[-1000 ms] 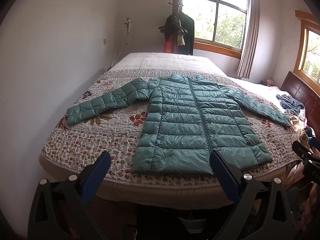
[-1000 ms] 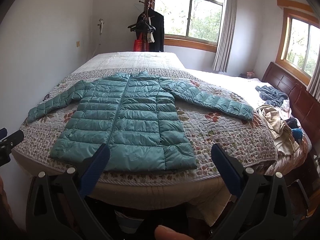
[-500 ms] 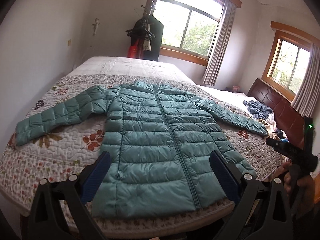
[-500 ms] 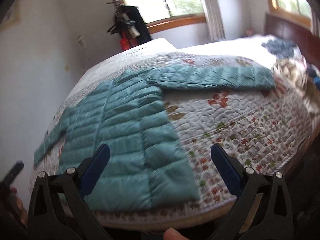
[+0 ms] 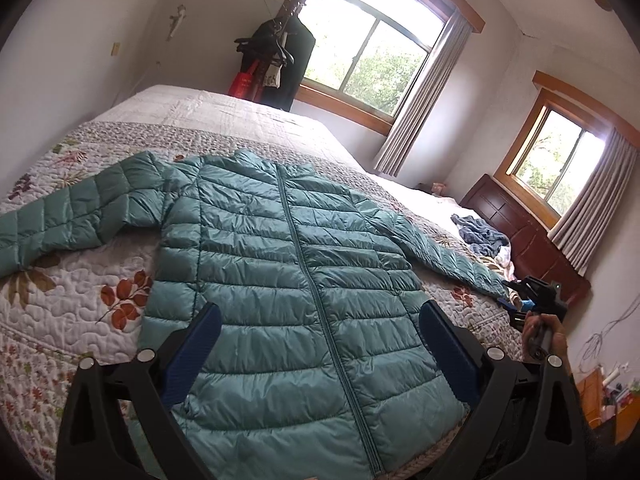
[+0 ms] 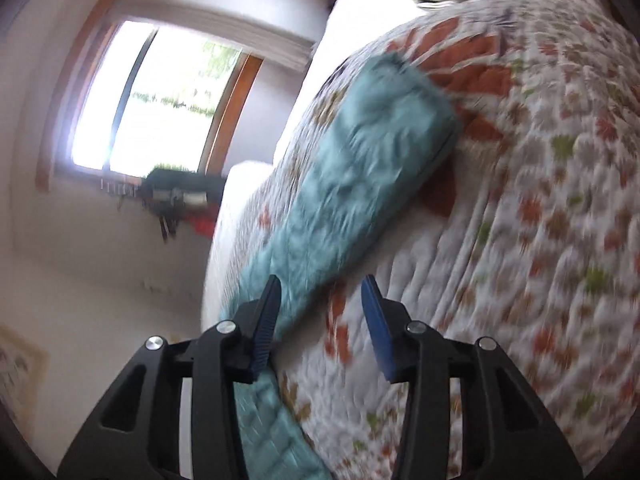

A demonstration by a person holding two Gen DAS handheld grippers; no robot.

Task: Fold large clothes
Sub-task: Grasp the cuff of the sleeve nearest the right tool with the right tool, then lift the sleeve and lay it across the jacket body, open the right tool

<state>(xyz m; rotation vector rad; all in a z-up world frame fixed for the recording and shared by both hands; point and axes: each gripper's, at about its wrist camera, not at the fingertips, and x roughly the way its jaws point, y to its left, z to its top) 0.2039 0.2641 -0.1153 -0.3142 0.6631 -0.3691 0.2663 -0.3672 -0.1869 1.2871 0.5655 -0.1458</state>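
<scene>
Tongs, left (image 5: 318, 354): spread wide, holding nothing, poised above the lower front of the teal puffer jacket (image 5: 280, 264). Tongs, right (image 6: 320, 316): parted with a moderate gap, nothing between them, aimed along the jacket's right sleeve (image 6: 360, 160); view blurred. Jacket lies flat and zipped on the floral quilt (image 5: 72, 300) of the bed, both sleeves spread out. Person's hand (image 5: 544, 334) holds the right tool near the sleeve cuff.
</scene>
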